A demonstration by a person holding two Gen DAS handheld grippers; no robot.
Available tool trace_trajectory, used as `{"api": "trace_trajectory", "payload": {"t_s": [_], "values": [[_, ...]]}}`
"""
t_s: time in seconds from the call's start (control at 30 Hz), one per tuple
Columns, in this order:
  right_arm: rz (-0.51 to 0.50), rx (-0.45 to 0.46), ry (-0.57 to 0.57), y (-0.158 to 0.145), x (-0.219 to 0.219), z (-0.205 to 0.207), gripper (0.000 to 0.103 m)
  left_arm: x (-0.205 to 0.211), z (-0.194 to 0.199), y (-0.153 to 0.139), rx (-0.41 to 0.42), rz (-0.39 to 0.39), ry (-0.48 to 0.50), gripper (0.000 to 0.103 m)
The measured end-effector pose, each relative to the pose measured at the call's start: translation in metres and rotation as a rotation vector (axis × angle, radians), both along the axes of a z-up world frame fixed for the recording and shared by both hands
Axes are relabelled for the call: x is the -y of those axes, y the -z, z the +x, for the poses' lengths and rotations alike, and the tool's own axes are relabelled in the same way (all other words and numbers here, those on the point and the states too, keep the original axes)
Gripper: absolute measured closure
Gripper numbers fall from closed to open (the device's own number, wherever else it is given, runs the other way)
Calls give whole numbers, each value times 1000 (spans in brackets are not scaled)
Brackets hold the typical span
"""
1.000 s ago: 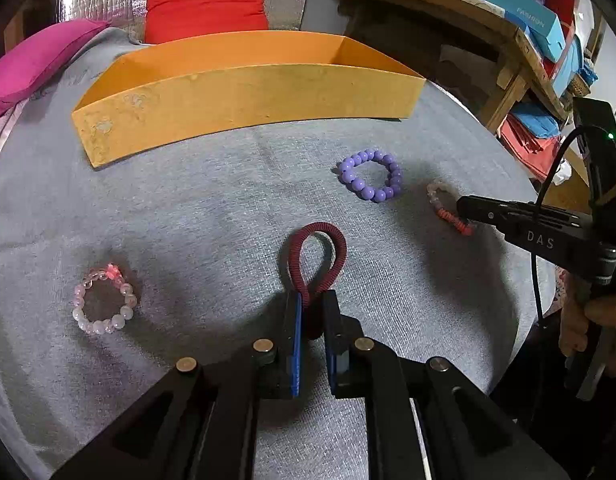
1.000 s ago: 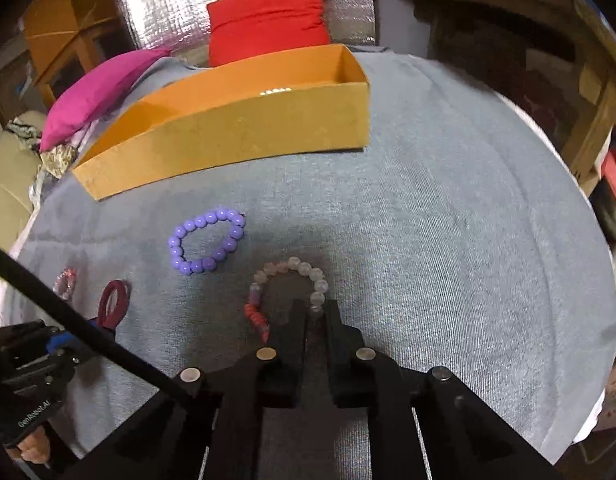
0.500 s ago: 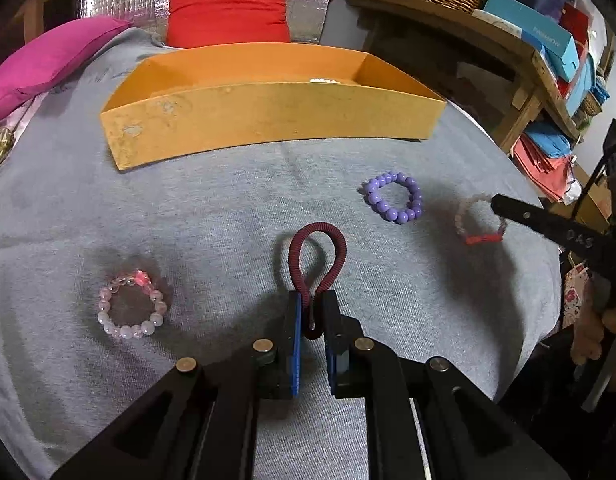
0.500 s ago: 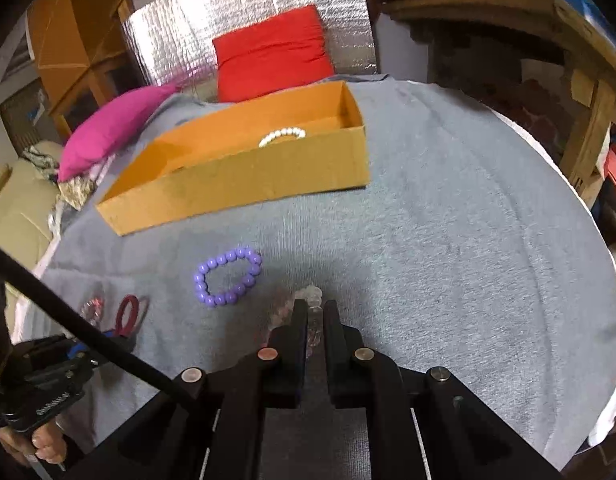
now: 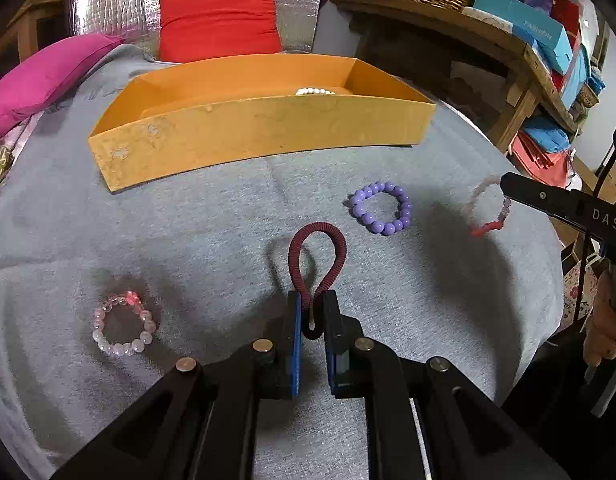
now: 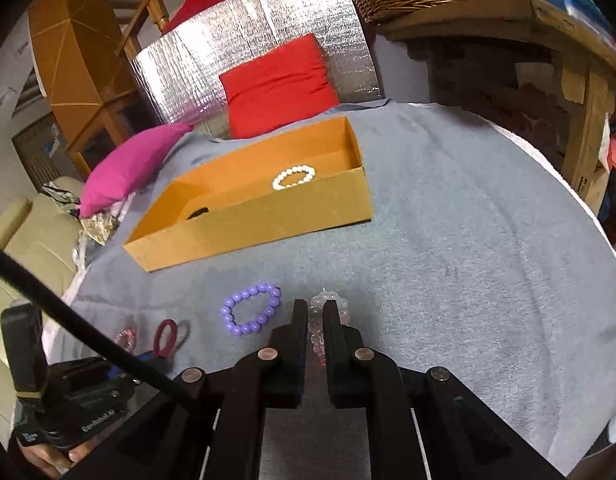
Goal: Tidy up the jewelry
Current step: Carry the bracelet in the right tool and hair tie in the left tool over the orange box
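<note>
My left gripper (image 5: 311, 300) is shut on a dark red coiled hair tie (image 5: 316, 258) and holds it above the grey cloth. My right gripper (image 6: 315, 308) is shut on a clear bead bracelet with red beads (image 6: 316, 320), lifted off the cloth; it also shows in the left wrist view (image 5: 486, 210). A purple bead bracelet (image 5: 382, 208) and a pink bead bracelet (image 5: 123, 326) lie on the cloth. The orange cardboard box (image 5: 263, 132) stands behind them and holds a white pearl bracelet (image 6: 293, 177).
A red cushion (image 5: 219, 20) and a magenta cushion (image 5: 43, 76) lie behind the box. A wooden shelf (image 5: 504, 48) with boxes stands at the right. The round table's edge (image 6: 612, 264) is close on the right.
Both grippers have risen and tilted up with their loads. The clear bracelet has left the cloth. The box interior and the pearl bracelet have come into view.
</note>
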State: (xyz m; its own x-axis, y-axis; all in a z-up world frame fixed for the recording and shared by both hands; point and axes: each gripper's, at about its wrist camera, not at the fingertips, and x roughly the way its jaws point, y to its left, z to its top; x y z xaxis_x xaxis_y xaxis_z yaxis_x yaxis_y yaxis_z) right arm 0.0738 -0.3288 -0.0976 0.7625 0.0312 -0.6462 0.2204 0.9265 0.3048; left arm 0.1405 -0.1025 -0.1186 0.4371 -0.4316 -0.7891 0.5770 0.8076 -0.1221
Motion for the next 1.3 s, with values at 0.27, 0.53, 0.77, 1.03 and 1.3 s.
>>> {"api": "trace_trajectory", "payload": {"t_s": [0.27,0.53,0.77,1.03,1.3], "values": [[23,20,-30,-3,-15,6,95,1,1,-1,16,15,-10,92],[51,17,-78,-1,-36,15,95,-9,0,-5,21,6,-27,92],[62,3,-120,5,-60,24,94,-22,1,-10,42,6,-60,92],[57,-18,-151,10,-77,31,94,-33,5,-14,53,8,-91,92],[60,-32,-174,13,-88,34,94,-32,6,-12,59,25,-96,92]]}}
